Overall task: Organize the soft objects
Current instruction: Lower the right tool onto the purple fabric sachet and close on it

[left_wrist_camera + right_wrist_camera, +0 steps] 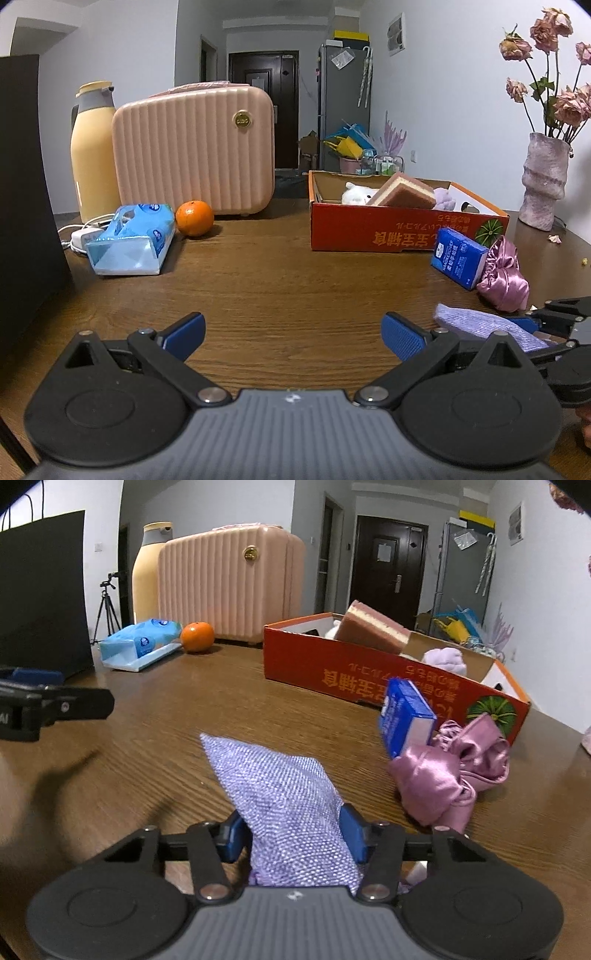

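- Holding: the lilac knitted cloth is clamped between the blue pads of the right tool; the pads are seen pressing into its sides, and its pointed end juts forward and to the left, low over the table.
- Left tool: spread apart, nothing between its pads, hanging over bare table to the left of the cloth.
- Key relation: the red cardboard box is found ahead and to the right of the right tool, well apart from it; the long axis of the cloth is aimed left of the box, so a swing to the right and a lift over the near wall are judged necessary. The right tool is the nearer one to the box.
- Obstacles on that path: a blue tissue packet leaning against a pink satin scrunchie, both just before the box's near wall.
- Box contents: a brown-and-cream layered sponge propped on the rim, a white plush toy, and a pale purple soft item.
- Not yet boxed: the cloth, the packet, the scrunchie, and a light blue tissue pack at the far left.
- Other items recorded: an orange, a pink case, a yellow flask, and a vase with dried roses.
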### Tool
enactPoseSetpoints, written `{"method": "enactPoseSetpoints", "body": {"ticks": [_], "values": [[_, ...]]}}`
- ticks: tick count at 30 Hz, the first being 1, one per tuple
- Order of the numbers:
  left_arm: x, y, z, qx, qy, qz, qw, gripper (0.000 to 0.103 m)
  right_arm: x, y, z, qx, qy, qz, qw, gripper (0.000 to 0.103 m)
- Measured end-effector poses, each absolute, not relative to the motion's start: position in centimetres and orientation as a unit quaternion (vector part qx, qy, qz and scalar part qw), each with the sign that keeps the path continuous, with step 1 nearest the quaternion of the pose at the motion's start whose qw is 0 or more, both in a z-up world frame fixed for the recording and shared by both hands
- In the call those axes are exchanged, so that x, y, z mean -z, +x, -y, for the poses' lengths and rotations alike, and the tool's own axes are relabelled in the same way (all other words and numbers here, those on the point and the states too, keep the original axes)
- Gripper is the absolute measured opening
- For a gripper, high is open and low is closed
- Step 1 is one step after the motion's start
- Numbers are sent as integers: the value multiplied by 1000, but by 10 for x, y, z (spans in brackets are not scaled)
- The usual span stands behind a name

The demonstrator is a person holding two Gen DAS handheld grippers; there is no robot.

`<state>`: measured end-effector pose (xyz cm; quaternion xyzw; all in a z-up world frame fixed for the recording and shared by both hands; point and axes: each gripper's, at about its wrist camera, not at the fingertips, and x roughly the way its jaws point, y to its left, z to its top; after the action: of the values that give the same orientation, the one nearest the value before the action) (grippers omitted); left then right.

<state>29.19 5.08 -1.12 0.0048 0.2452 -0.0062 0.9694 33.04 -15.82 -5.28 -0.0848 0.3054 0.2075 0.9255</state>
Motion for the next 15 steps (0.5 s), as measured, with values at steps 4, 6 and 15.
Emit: {"method": "enactPoseSetpoints", "body": {"ticks": [4, 6, 15], "values": [[11, 293, -54, 7, -2, -249, 969, 103, 53, 336, 159, -214, -76, -308, 924, 43], [11, 293, -53, 7, -1, -248, 969, 103, 52, 336, 162, -214, -71, -308, 924, 42], [12, 295, -52, 3, 0, -249, 969, 103, 44, 333, 176, -210, -34, -285, 935, 35]]}}
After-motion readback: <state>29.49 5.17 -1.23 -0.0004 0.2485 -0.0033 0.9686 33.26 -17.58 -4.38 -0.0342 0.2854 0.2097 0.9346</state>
